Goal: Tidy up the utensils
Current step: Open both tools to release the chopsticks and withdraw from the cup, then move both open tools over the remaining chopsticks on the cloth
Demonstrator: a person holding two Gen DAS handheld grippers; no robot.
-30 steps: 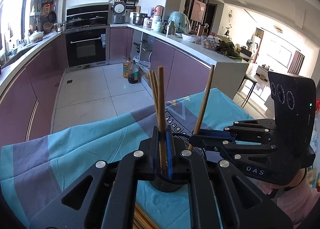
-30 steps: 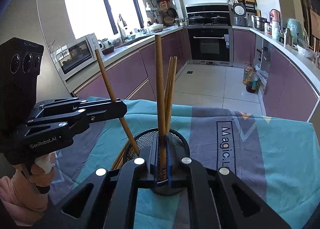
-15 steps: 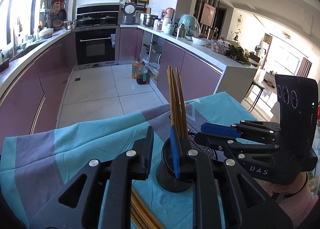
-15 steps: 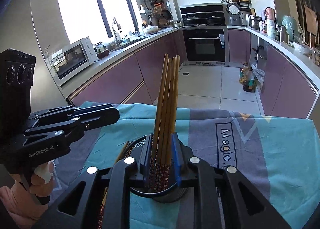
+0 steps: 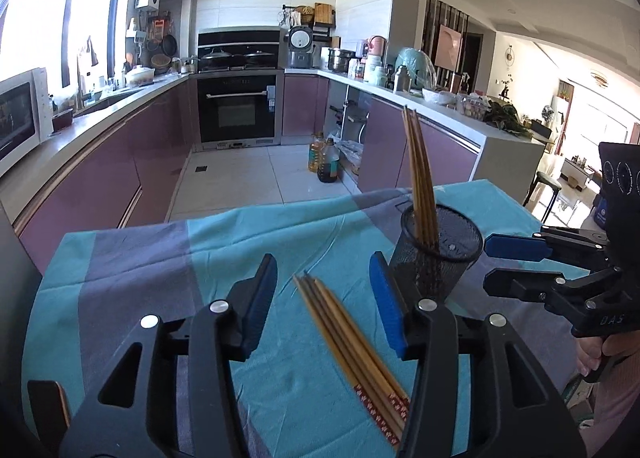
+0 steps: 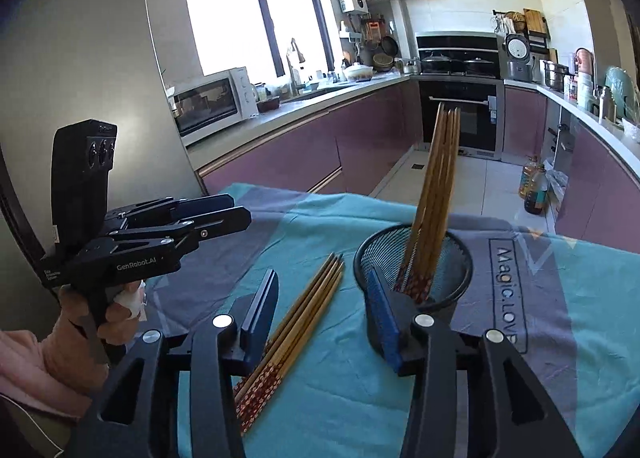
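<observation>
Both grippers, left gripper (image 5: 323,298) and right gripper (image 6: 322,312), just opened halfway, empty; released chopsticks (image 5: 420,173) now standing in mesh holder (image 6: 460,258), right of loose chopsticks (image 5: 348,342) awaiting pickup on near cloth (image 5: 140,258)

Ahead of the claw runs a U-shaped kitchen with mauve cabinets (image 5: 100,185) under pale counters (image 5: 440,105). A black oven (image 5: 236,109) sits in the far wall, white floor tiles (image 5: 248,177) before it. Left, a bright window (image 6: 240,13) and a microwave (image 6: 212,103); right, a sunlit living room (image 5: 568,105).
</observation>
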